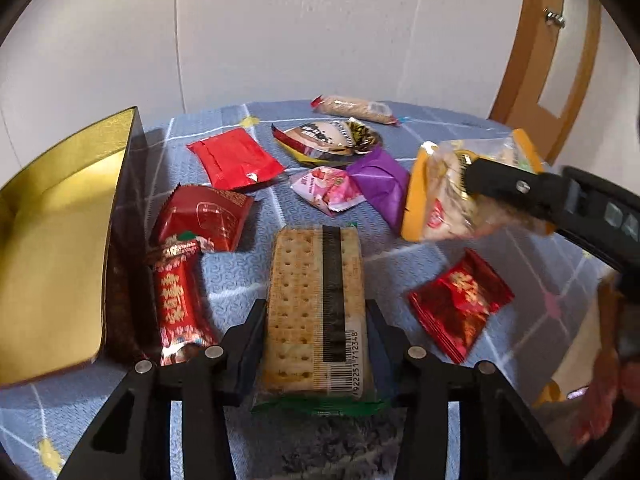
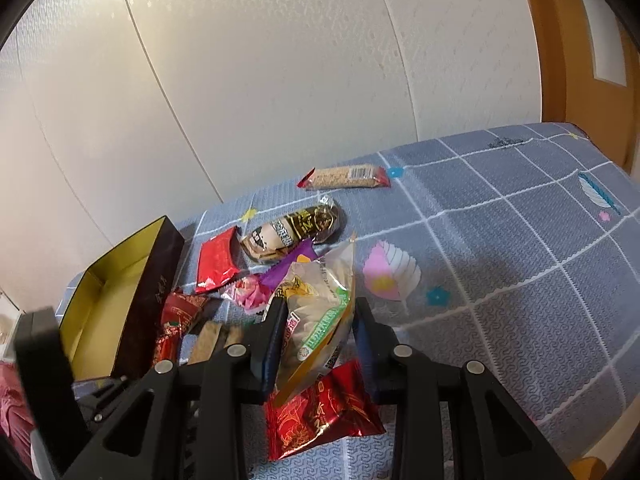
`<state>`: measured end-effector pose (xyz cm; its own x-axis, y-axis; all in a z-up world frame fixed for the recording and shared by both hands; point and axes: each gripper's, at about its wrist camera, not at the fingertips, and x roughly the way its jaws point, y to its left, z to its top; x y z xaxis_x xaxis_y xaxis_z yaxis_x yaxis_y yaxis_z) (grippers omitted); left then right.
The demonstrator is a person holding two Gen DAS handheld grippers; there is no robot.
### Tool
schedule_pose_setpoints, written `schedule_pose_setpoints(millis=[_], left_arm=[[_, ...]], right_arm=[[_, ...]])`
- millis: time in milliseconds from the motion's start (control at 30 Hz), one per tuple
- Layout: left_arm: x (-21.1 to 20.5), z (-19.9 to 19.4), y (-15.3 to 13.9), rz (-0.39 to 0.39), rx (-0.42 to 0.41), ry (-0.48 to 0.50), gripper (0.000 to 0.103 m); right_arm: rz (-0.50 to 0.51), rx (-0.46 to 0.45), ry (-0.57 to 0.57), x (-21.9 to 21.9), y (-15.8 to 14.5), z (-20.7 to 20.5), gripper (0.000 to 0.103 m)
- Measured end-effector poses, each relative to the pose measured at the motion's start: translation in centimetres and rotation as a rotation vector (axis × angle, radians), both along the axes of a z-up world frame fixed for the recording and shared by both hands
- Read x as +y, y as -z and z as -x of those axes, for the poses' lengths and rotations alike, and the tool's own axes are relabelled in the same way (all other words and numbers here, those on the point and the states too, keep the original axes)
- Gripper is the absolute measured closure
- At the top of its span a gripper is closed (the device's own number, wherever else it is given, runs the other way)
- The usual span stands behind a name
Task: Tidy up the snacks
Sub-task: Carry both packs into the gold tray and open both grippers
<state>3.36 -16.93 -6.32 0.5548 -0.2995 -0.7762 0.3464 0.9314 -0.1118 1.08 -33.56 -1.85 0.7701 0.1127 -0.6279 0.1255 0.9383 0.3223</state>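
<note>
My left gripper (image 1: 316, 312) is shut on a cracker pack (image 1: 316, 296) with a green end, held just above the blue cloth. My right gripper (image 2: 318, 312) is shut on an orange-edged clear snack bag (image 2: 320, 308), lifted off the table; that bag also shows at the right of the left wrist view (image 1: 452, 200). An open dark box with a gold inside (image 1: 60, 240) stands at the left, and it shows in the right wrist view (image 2: 120, 288) too. Several loose snacks lie on the cloth: red packets (image 1: 236, 158), a purple one (image 1: 380, 184), a pink one (image 1: 328, 190).
A long sesame bar (image 2: 346, 178) lies at the far edge near the wall. A dark round snack pack (image 2: 296, 232) lies behind the purple one. A red foil packet (image 2: 320, 412) lies under my right gripper. A wooden door frame (image 1: 536, 60) stands at the right.
</note>
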Motion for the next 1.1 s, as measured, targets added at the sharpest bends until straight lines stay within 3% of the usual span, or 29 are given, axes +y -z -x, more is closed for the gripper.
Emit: schedule_pose_setpoints(millis=[300, 533, 700, 933, 1033, 1100], left_arm=[[2.9, 2.5, -2.0, 0.123, -0.059, 0.032, 0.056], [7.2, 2.9, -5.5, 0.127, -0.157, -0.009, 0.056], [12.7, 1.1, -6.5, 0.107, -0.162, -0.131, 0.056], [20.9, -1.6, -5.0, 0.066, -0.069, -0.322, 0.056], [24.6, -2.2, -4.8, 0.142, -0.021, -0.408, 0.056], [26.0, -2.5, -4.6, 0.122, -0.019, -0.440, 0.056]], right_arm=[[-0.020, -0.010, -0.002, 0.2, -0.1, 0.0, 0.070], [-0.037, -0.030, -0.022, 1.2, -0.7, -0.1, 0.070], [-0.053, -0.048, -0.066, 2.8, -1.2, -0.4, 0.070], [-0.057, -0.083, -0.148, 6.3, -2.1, -1.0, 0.069], [-0.064, -0.108, -0.191, 8.1, -2.7, -1.2, 0.070], [-0.064, -0.119, -0.225, 9.6, -3.0, -1.4, 0.069]])
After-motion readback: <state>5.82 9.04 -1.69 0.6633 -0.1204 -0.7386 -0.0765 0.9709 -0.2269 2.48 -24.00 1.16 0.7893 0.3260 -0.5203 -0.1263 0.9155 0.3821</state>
